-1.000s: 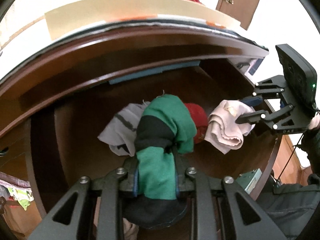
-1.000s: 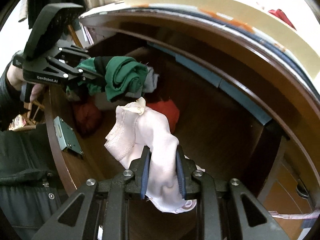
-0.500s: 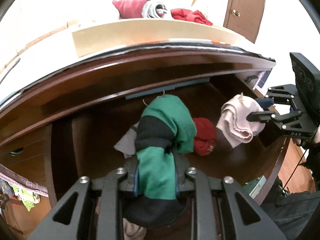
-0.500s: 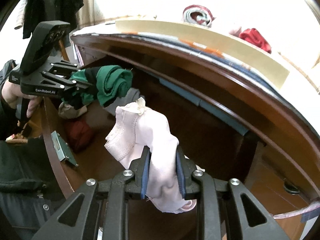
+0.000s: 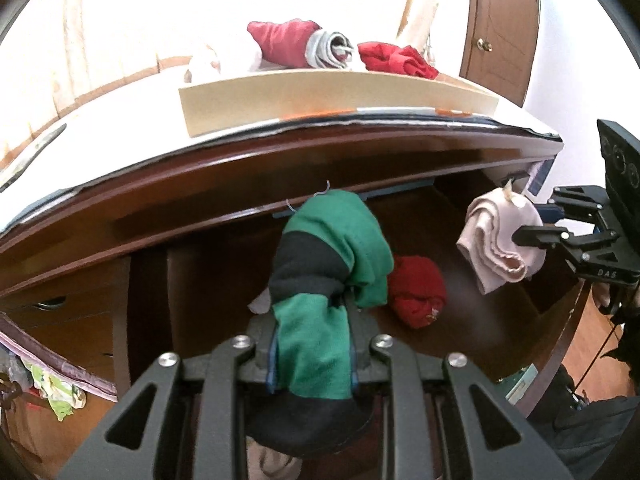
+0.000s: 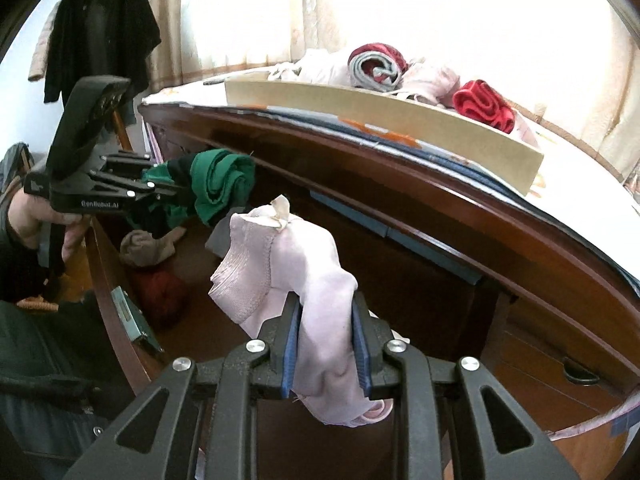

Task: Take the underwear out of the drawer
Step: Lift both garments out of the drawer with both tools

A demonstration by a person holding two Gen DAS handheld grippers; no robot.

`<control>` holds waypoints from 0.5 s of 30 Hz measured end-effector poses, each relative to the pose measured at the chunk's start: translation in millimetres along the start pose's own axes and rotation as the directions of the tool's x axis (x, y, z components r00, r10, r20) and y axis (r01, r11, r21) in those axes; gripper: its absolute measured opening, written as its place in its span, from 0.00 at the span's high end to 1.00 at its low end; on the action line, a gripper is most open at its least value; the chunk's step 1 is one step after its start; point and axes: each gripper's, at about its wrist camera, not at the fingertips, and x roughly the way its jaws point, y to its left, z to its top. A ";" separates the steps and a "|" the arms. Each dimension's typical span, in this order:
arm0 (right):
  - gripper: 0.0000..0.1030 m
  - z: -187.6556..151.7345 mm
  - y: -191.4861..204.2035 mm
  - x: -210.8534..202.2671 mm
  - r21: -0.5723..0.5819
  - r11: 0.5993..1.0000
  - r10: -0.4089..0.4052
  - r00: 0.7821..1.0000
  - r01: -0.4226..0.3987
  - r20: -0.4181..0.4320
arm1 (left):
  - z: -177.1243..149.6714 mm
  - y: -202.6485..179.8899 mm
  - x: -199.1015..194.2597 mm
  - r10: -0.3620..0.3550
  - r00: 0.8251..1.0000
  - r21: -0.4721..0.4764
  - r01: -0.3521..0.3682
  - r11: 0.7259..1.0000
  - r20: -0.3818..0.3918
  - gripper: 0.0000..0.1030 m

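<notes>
Drawer: we see a red bundle on its floor.
Top: we see a beige board.

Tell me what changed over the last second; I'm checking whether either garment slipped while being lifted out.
Both tongs rose out of the drawer: the dresser top and the clothes piled on it came into view. The left tongs stayed clamped on the green and black underwear, the right tongs on the pale pink underwear; neither slipped. The red bundle stayed in the drawer.
</notes>
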 end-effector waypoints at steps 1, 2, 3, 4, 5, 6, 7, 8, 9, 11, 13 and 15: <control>0.75 -1.9 -0.7 -2.3 0.010 1.000 0.004 1.000 -0.004 0.013 | -0.3 -0.3 -0.7 0.006 1.000 0.000 -0.006 1.000 0.006 0.78; 0.75 -2.1 -1.1 -4.6 0.020 1.000 0.005 1.000 -0.006 0.027 | -1.0 0.0 -1.5 0.012 1.000 -0.001 -0.012 1.000 0.014 0.78; 0.75 -2.2 -1.0 -6.5 0.026 1.000 0.004 0.999 -0.005 0.040 | -1.3 0.0 -2.3 0.017 1.000 -0.002 -0.017 1.000 0.021 0.78; 0.75 -2.6 -1.0 -8.0 0.029 1.000 0.003 0.999 -0.004 0.050 | -1.5 -0.1 -2.8 0.019 0.999 -0.003 -0.019 1.000 0.026 0.78; 0.75 -1.8 -0.9 -8.9 0.030 1.000 0.002 0.998 -0.004 0.056 | -1.9 0.6 -3.6 0.021 0.999 -0.007 -0.021 1.000 0.032 0.78; 0.75 -2.1 -0.7 -10.1 0.033 0.999 0.001 0.998 -0.004 0.064 | -1.8 0.7 -4.5 0.025 0.999 -0.010 -0.025 1.000 0.038 0.78; 0.75 -0.7 0.1 -10.3 0.034 0.999 0.000 0.998 -0.003 0.068 | -2.1 0.7 -5.2 0.029 0.999 -0.012 -0.028 1.000 0.044 0.78; 0.75 -0.9 0.1 -11.4 0.038 0.999 0.001 0.997 -0.004 0.077 | -1.7 0.9 -6.1 0.032 0.998 -0.013 -0.031 0.999 0.048 0.78; 0.75 -0.9 0.1 -12.2 0.042 0.999 0.003 0.996 -0.007 0.085 | -1.8 0.3 -6.4 0.035 0.998 -0.014 -0.034 0.999 0.052 0.78; 0.75 -1.4 0.6 -15.0 0.054 0.998 0.011 0.994 -0.017 0.107 | -1.3 -0.2 -7.2 0.036 0.997 -0.019 -0.035 0.999 0.065 0.78; 0.75 -2.4 1.8 -17.5 0.063 0.998 0.016 0.992 -0.024 0.127 | -0.9 -1.4 -9.1 0.038 0.996 -0.024 -0.036 0.999 0.081 0.78; 0.75 -2.5 3.2 -18.9 0.069 0.997 0.020 0.990 -0.030 0.142 | -1.7 -2.8 -11.2 0.038 0.995 -0.026 -0.036 0.999 0.096 0.78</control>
